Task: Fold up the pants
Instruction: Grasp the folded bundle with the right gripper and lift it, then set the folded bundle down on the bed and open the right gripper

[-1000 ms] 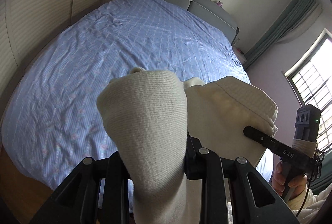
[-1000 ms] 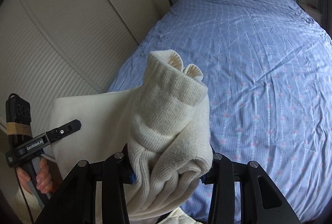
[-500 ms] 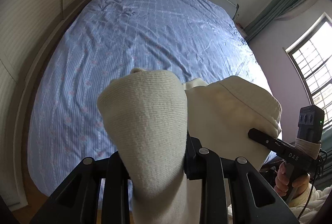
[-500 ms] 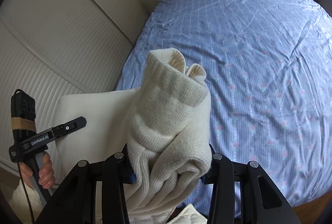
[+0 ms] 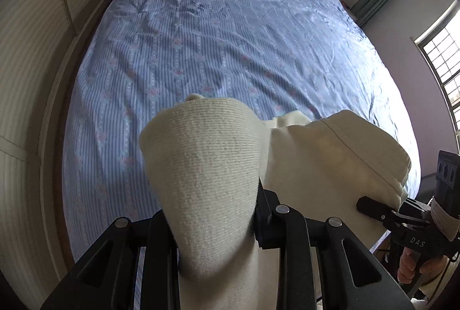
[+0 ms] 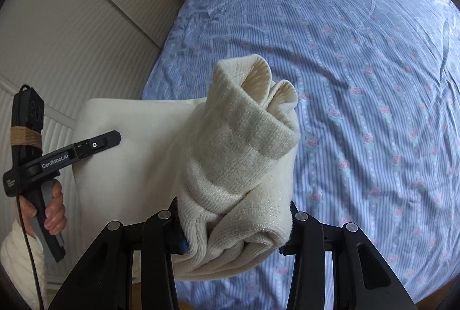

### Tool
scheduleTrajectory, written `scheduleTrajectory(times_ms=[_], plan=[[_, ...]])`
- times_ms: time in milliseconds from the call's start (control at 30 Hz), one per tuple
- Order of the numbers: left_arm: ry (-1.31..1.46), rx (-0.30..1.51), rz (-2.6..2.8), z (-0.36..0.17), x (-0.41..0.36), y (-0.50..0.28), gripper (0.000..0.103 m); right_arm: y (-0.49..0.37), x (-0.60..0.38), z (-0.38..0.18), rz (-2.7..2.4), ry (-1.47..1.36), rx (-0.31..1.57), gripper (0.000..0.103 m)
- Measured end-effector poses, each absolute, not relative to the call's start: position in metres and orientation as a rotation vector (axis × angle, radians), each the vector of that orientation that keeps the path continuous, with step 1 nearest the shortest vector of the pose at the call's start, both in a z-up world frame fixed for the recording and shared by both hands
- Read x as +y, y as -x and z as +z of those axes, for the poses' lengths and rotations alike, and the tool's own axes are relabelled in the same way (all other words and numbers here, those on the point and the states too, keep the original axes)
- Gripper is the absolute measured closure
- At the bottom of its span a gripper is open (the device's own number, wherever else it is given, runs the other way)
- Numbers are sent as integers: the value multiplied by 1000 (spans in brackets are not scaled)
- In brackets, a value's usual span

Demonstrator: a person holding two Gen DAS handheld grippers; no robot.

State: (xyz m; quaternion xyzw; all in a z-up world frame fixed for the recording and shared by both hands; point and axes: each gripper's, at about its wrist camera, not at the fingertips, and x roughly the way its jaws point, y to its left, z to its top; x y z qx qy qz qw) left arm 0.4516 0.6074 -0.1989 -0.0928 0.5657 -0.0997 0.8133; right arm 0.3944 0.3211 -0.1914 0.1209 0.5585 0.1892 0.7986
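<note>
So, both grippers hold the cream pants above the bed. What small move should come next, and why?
Probably lower both together and lay the pants flat on the blue bedspread. The left gripper and right gripper each clamp bunched fabric in the air, and folding needs the cloth spread first.

1. Left hand-held gripper [image 6: 95, 144]: black, white "GenRobot.AI" lettering, tan tape above it on the handle, black cable below
2. Right hand-held gripper [image 5: 373, 208]: black, "DAS" marking, silver screws
3. Cream knit sleeve [image 6: 17, 255]
</note>
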Motion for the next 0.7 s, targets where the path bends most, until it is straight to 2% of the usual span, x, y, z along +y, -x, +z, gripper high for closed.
scheduleTrajectory(times_ms=[267,500,600,700], plan=[[128,1225,-230,-224,622,-524,75,-449,349,-227,330,-258,1209,60],[128,1341,-159,-274,633,-561,74,-480,362,-263,221,-303,1289,57],[190,1382,-107,-293,648,-557,68,-480,360,-278,213,-345,1372,51],[277,1398,-62,-303,662,-548,58,-474,351,-288,166,-338,1422,45]])
